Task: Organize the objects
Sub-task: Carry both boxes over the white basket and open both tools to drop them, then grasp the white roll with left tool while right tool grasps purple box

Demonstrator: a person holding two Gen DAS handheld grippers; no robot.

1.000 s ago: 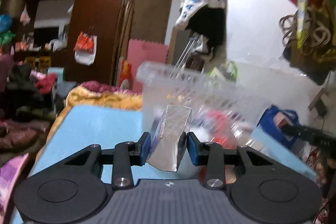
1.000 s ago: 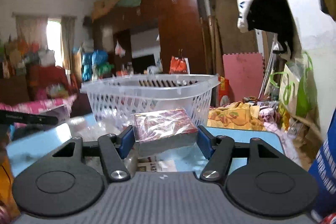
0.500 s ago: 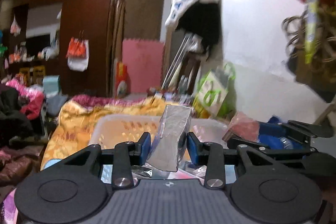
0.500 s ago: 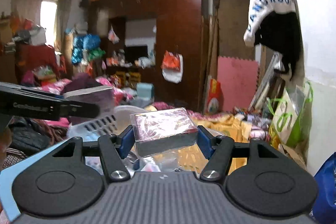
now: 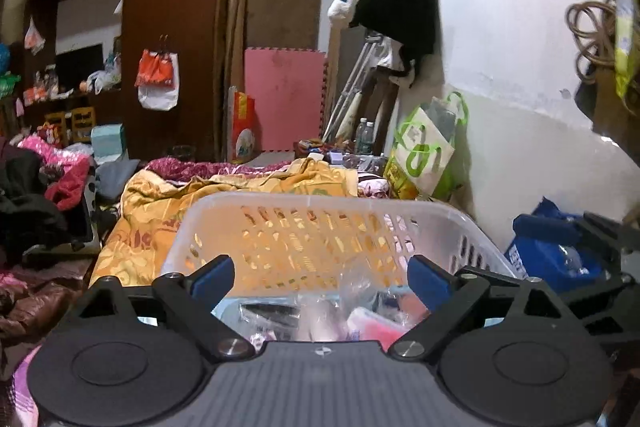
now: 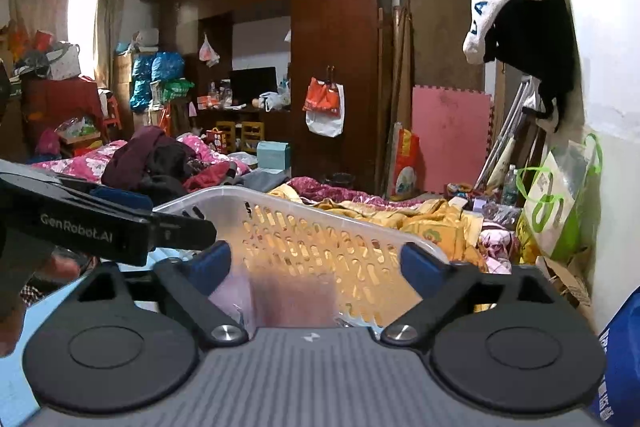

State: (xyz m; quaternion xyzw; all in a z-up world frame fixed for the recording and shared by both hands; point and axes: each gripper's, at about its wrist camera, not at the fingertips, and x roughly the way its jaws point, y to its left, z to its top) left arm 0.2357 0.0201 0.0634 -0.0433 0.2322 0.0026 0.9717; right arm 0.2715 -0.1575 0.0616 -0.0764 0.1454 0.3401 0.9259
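Left gripper [image 5: 320,277]: spread wide, holding nothing, above basket.
Right gripper [image 6: 316,267]: spread wide, holding nothing.
White slotted basket [image 5: 304,201]: just ahead, packets [image 5: 372,319] inside.
Falling box [image 6: 294,301]: blurred, between right fingers, inside basket.

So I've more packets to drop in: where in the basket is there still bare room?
The white basket looks bare along its far slotted wall. The near floor under the left gripper is crowded with plastic-wrapped packets. Under the right gripper a blurred pinkish item fills the near corner.
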